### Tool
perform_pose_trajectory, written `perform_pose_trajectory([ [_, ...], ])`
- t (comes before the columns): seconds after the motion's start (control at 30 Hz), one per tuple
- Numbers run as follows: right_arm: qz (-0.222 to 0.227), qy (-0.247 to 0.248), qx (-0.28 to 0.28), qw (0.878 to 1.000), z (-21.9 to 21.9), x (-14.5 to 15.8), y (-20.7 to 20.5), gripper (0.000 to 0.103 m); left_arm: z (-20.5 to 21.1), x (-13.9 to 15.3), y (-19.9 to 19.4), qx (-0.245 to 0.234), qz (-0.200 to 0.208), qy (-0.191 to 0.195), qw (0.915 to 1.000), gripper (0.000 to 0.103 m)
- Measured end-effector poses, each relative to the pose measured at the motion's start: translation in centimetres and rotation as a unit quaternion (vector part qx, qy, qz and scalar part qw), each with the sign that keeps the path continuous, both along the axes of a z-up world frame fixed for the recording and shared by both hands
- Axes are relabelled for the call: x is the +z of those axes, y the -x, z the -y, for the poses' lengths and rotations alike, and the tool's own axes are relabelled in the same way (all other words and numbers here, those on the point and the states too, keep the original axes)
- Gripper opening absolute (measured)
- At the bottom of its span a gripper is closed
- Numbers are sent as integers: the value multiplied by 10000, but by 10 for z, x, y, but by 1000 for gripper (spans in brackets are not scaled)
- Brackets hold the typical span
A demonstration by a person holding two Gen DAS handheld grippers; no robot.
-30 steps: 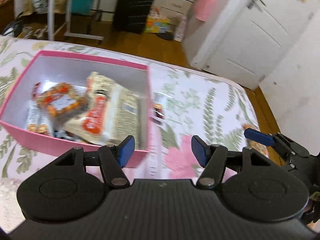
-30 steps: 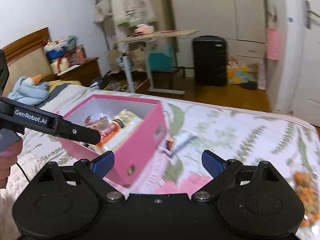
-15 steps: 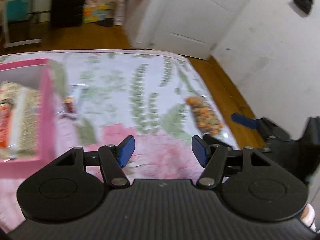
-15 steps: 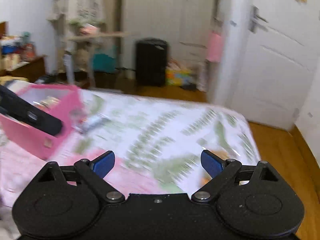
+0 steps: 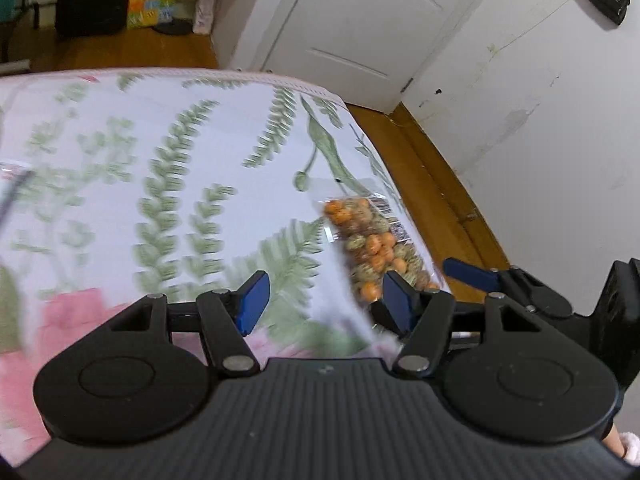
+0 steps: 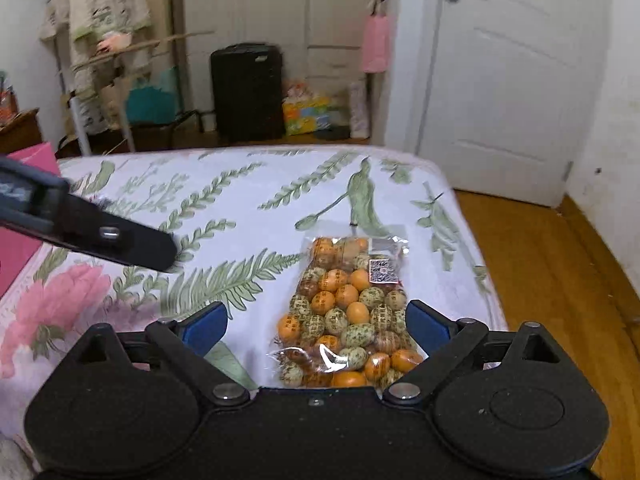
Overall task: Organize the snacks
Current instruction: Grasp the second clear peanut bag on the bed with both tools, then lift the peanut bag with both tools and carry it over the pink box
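A clear bag of orange and speckled wrapped candies (image 6: 347,314) lies on the floral bedspread (image 6: 224,208) near the bed's right corner. My right gripper (image 6: 318,326) is open, and the bag's near end lies between its blue pads, closer to the right one. In the left wrist view the same bag (image 5: 370,242) lies ahead and to the right. My left gripper (image 5: 326,298) is open and empty, just left of the bag. The left gripper's black finger (image 6: 132,242) shows in the right wrist view. A corner of the pink box (image 6: 22,200) shows at the far left.
The bed's edge (image 5: 396,184) drops to a wooden floor (image 6: 560,264) on the right. A white door (image 6: 504,80) and wall stand beyond it. A black suitcase (image 6: 246,92), a clothes rack (image 6: 100,40) and boxes stand past the foot of the bed.
Both grippers have swung right, away from the pink box of snacks, to the candy bag by the bed's corner. The right gripper now straddles the bag's near end. Both stay open.
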State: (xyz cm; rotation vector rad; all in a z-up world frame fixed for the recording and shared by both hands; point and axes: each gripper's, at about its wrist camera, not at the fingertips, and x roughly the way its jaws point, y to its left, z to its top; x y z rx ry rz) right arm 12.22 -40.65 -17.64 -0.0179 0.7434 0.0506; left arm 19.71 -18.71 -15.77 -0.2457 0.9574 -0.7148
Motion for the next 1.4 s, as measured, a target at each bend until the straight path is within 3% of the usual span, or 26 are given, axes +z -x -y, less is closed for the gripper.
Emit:
perform_pose_trajectory([
  [0.23, -712, 4, -20, 9975, 17, -33, -21, 103, 55, -31, -19, -310, -405, 87, 9987, 61],
  [0.37, -677, -347, 19, 9971, 25, -37, -24, 102, 68, -56, -29, -287, -974, 383, 9941, 58],
  [0.43, -601, -255, 116, 9978, 20, -38, -24, 97, 67, -60, -29, -239, -1012, 512, 9933, 51],
  [0.53, -638, -21, 69, 9979, 7, -31, -19, 93, 64, -59, -26, -311, -1093, 508, 9922, 49],
  [0.83, -462, -62, 211, 9987, -32, -4, 17, 93, 30, -21, 8, -723, -773, 30, 9944, 50],
  [1.03, -317, -196, 342, 9987, -59, 9, 46, 93, -7, -9, 25, -672, -1030, 120, 9923, 50],
  [1.27, -256, -392, 680, 9966, -92, 27, 70, 93, -44, 19, 57, -559, -940, -268, 9936, 50],
  [1.4, -163, -257, 1006, 9945, -113, 44, 77, 93, -69, 37, 71, -418, -916, -329, 9944, 50],
])
